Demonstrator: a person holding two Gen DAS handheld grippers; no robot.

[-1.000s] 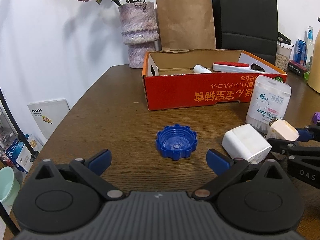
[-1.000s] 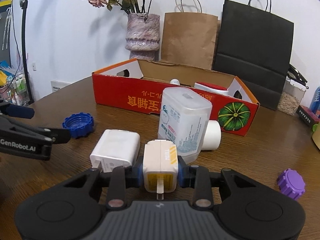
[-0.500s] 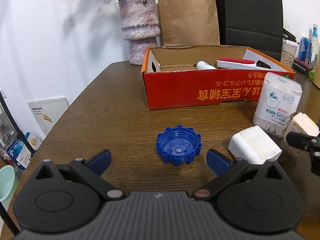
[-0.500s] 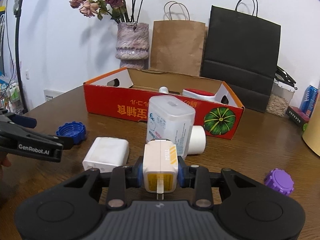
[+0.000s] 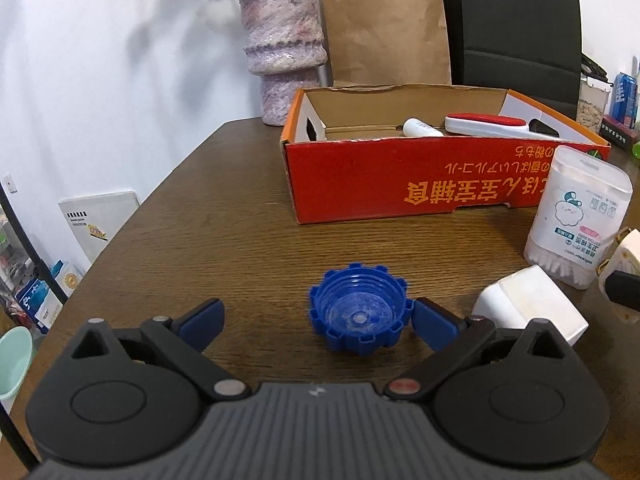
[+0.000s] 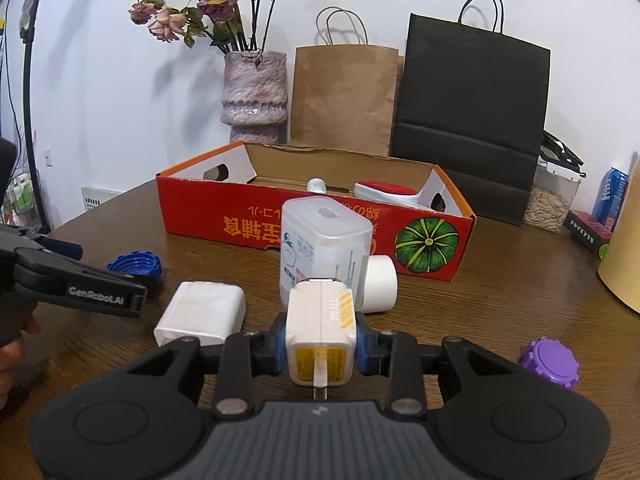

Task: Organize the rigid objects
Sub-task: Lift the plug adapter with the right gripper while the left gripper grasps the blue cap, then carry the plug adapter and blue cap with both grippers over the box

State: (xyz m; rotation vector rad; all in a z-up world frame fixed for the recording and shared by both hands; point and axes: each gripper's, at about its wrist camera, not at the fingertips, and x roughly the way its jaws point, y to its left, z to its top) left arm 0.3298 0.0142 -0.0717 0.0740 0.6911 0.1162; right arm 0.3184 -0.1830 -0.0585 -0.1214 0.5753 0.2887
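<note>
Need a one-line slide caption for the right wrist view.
Right gripper clamps a beige charger above the table, red box ahead.

Bare table [image 5: 224, 240] lies left of the red box [image 5: 400, 184]; the cotton-swab container [image 6: 324, 248] and white charger [image 6: 202, 312] crowd its front

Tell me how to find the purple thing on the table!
Start at the long red cardboard box on the brown table, at the end with the green pumpkin picture. Come toward the camera and a bit right: the purple cap lies alone there. It is small, round and ridged, the only purple thing; the other ridged cap is blue.
</note>
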